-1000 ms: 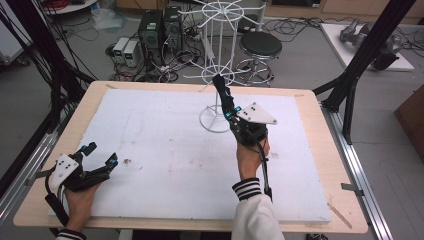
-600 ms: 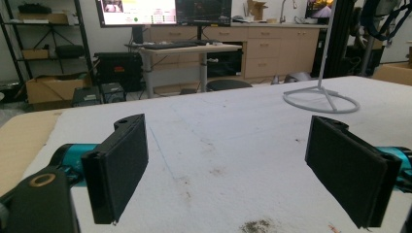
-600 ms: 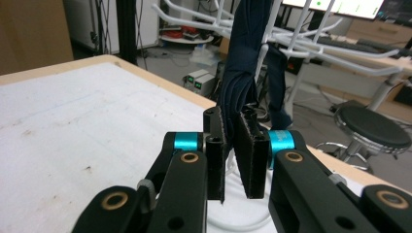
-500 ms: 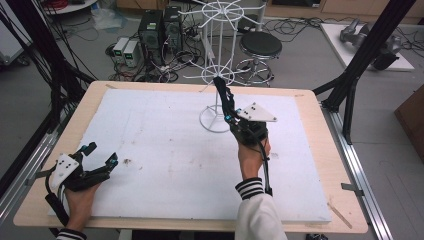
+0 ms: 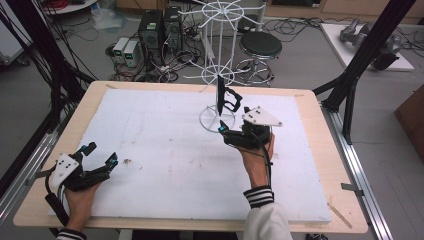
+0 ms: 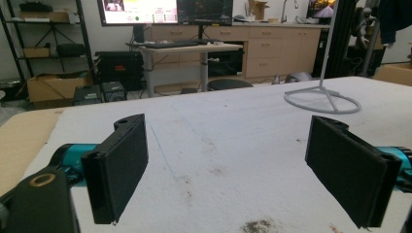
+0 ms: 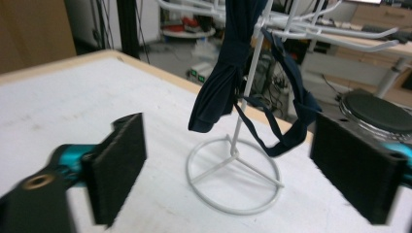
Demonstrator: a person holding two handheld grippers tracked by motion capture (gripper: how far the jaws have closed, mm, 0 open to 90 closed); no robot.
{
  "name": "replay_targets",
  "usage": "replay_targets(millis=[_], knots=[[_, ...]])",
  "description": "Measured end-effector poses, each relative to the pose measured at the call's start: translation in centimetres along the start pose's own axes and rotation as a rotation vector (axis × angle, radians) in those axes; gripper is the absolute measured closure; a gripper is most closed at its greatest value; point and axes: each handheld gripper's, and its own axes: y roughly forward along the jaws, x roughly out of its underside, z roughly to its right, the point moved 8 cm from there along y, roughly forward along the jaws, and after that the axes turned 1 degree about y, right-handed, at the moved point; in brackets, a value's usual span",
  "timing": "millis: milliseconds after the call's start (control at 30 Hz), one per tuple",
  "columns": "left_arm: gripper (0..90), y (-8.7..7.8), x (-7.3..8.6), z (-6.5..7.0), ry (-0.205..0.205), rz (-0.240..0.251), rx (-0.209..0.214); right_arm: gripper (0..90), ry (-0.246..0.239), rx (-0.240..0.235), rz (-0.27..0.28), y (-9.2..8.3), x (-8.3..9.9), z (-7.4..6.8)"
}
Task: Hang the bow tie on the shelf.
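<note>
Hanging from the white wire rack stand at the far middle of the white foam-covered tabletop is a dark navy strip of fabric with a thin looping strap. In the right gripper view the dark navy strip of fabric drapes down beside the stand's thin pole, ending above its round wire base, with the strap curling out to one side.

The right hand-held gripper sits just in front of that base, its black jaws spread wide and holding nothing; the fabric hangs clear of both pads. The left hand-held gripper rests low at the near left corner of the tabletop, well apart from the stand, jaws likewise wide and empty.
</note>
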Motion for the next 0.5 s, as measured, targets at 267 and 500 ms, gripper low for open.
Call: replay_targets(millis=[267,500], knots=[[16.0,0.1,0.0,0.0,-0.007,-0.007,0.001,10.9,0.052,0.015,0.114,-6.8,3.7,2.3],[16.0,0.1,0.0,0.0,0.000,-0.003,-0.001,10.9,0.074,0.079,0.195,-10.9,8.5,4.7]])
